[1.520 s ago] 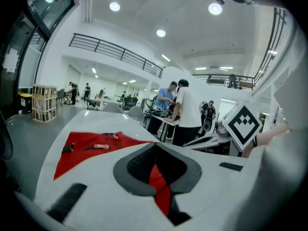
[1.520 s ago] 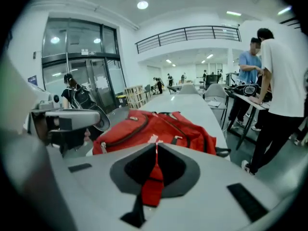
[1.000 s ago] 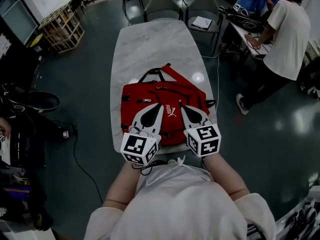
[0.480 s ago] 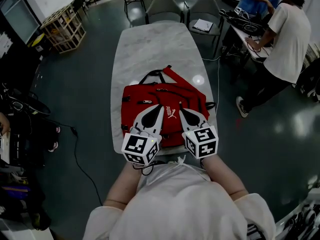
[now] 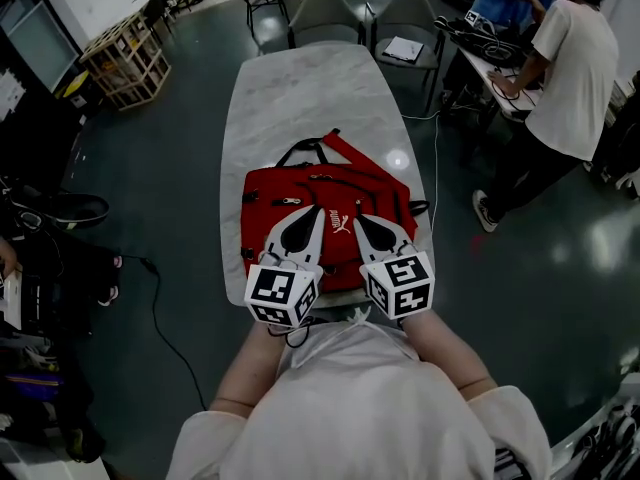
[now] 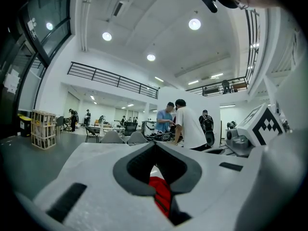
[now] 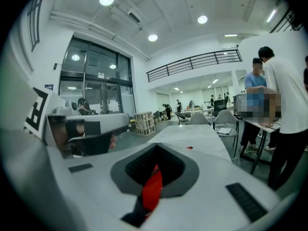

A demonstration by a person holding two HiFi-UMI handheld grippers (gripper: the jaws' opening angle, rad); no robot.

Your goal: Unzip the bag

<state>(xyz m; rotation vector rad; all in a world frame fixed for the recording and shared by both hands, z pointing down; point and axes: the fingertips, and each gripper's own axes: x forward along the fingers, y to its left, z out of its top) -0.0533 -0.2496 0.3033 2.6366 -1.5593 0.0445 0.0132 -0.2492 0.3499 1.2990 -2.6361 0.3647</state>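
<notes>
A red bag with black zips and straps lies flat on the near half of the marble table. Both grippers hover over its near part, pointing away from me. My left gripper has its jaws together at the tip, over the bag's middle. My right gripper is shut too, just right of the white logo. In the left gripper view the left gripper is closed and red fabric shows through the gap behind the tips. The right gripper view shows the right gripper closed likewise, over a red strip. Neither visibly holds anything.
Two grey chairs stand at the table's far end, one with a notebook on it. Two people work at a bench at the back right. A wooden crate stands at the left, and a cable runs across the floor.
Both grippers have drifted slightly, the right one a little to the left. The bag has not moved and both pairs of jaws stay shut.
</notes>
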